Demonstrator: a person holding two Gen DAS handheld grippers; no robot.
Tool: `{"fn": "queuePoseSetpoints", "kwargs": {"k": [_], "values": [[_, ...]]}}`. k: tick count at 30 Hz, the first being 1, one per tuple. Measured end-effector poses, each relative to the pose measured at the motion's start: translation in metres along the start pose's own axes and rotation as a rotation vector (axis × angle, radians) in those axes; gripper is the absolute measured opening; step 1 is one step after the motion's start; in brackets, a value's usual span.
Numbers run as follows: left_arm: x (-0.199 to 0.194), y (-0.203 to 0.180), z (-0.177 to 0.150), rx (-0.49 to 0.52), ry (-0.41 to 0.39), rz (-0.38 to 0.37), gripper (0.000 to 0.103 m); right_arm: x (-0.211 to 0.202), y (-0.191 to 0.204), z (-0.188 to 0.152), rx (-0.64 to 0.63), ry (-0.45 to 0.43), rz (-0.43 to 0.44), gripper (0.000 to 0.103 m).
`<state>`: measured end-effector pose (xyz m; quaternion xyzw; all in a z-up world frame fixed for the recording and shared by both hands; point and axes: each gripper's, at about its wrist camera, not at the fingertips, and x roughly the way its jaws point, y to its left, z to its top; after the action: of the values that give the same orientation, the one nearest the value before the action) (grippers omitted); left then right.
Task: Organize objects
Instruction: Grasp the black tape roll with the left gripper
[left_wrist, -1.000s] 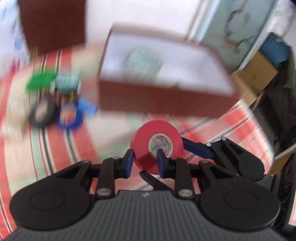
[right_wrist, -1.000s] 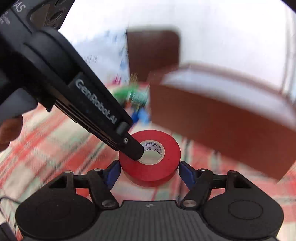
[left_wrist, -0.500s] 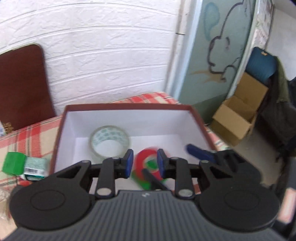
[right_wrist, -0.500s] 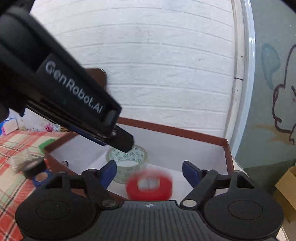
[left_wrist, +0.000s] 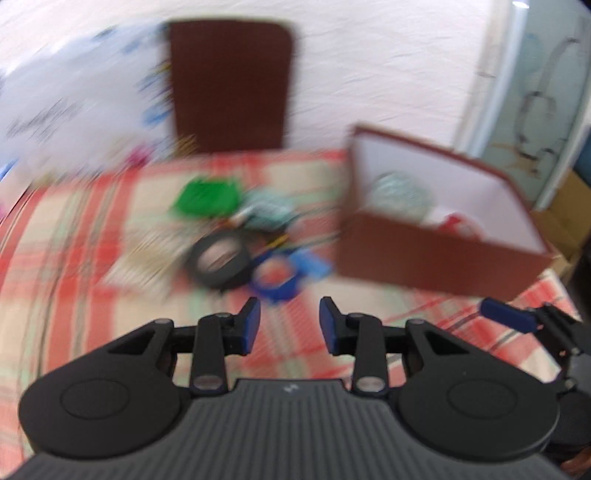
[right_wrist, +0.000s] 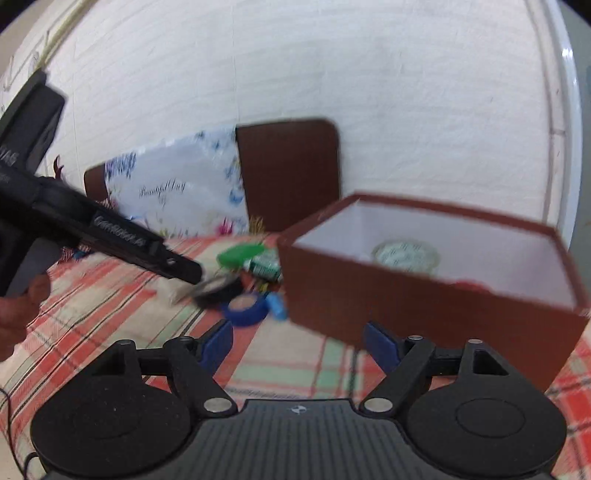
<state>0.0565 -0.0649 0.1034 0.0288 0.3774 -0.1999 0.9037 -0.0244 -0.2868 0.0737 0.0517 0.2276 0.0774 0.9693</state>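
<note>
Left tongs (left_wrist: 290, 325), empty, are opening over the desk (left_wrist: 92, 266), just short of the blue tape roll (left_wrist: 276, 276); right tongs (right_wrist: 297, 345) stand apart, empty.

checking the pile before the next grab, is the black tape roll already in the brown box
No, the black tape roll lies on the checked cloth beside the blue roll, outside the brown box.

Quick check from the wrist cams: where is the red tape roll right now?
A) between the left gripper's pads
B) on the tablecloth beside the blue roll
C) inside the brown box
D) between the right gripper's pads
C: a patch of the red tape roll shows inside the brown box, near the clear tape roll; nothing sits between the pads of the left gripper, whose jaws are opening, or the right gripper.
</note>
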Motion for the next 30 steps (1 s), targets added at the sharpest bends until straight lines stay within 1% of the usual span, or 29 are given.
{"fn": "queuePoseSetpoints", "kwargs": {"k": [4, 6, 9, 13, 16, 18, 19, 21, 22, 24, 26, 27, 29, 30], "values": [[0.002, 0.04, -0.031, -0.076, 0.027, 0.098, 0.037, 0.016, 0.017, -0.008, 0.05, 0.073, 0.029, 0.079], [0.004, 0.057, -0.046, -0.115, 0.044, 0.123, 0.037, 0.021, 0.026, -0.012, 0.054, 0.109, 0.033, 0.079], [0.009, 0.079, -0.06, -0.15, 0.057, 0.162, 0.037, 0.027, 0.039, -0.017, 0.04, 0.145, 0.043, 0.079], [0.013, 0.107, -0.07, -0.173, 0.036, 0.254, 0.037, 0.045, 0.052, -0.017, 0.001, 0.18, 0.025, 0.077], [0.014, 0.129, -0.076, -0.192, -0.021, 0.302, 0.038, 0.064, 0.063, -0.01, -0.05, 0.178, 0.025, 0.075], [0.015, 0.14, -0.081, -0.196, -0.069, 0.303, 0.039, 0.081, 0.071, -0.002, -0.104, 0.165, 0.018, 0.074], [0.015, 0.143, -0.084, -0.188, -0.097, 0.297, 0.041, 0.093, 0.074, 0.004, -0.137, 0.16, 0.019, 0.074], [0.016, 0.143, -0.098, -0.142, -0.179, 0.289, 0.044, 0.116, 0.082, 0.016, -0.2, 0.147, 0.023, 0.074], [0.015, 0.142, -0.105, -0.143, -0.216, 0.274, 0.048, 0.129, 0.085, 0.023, -0.228, 0.144, 0.029, 0.076], [0.014, 0.147, -0.105, -0.172, -0.226, 0.243, 0.05, 0.157, 0.091, 0.035, -0.276, 0.168, 0.048, 0.08], [0.015, 0.148, -0.105, -0.184, -0.233, 0.229, 0.052, 0.187, 0.094, 0.042, -0.311, 0.232, 0.078, 0.082], [0.016, 0.148, -0.104, -0.186, -0.234, 0.225, 0.052, 0.199, 0.097, 0.043, -0.339, 0.246, 0.076, 0.086], [0.017, 0.147, -0.104, -0.186, -0.234, 0.226, 0.054, 0.215, 0.105, 0.042, -0.414, 0.247, 0.029, 0.082], [0.017, 0.147, -0.103, -0.184, -0.233, 0.226, 0.054, 0.221, 0.106, 0.043, -0.411, 0.253, 0.035, 0.08]]}}
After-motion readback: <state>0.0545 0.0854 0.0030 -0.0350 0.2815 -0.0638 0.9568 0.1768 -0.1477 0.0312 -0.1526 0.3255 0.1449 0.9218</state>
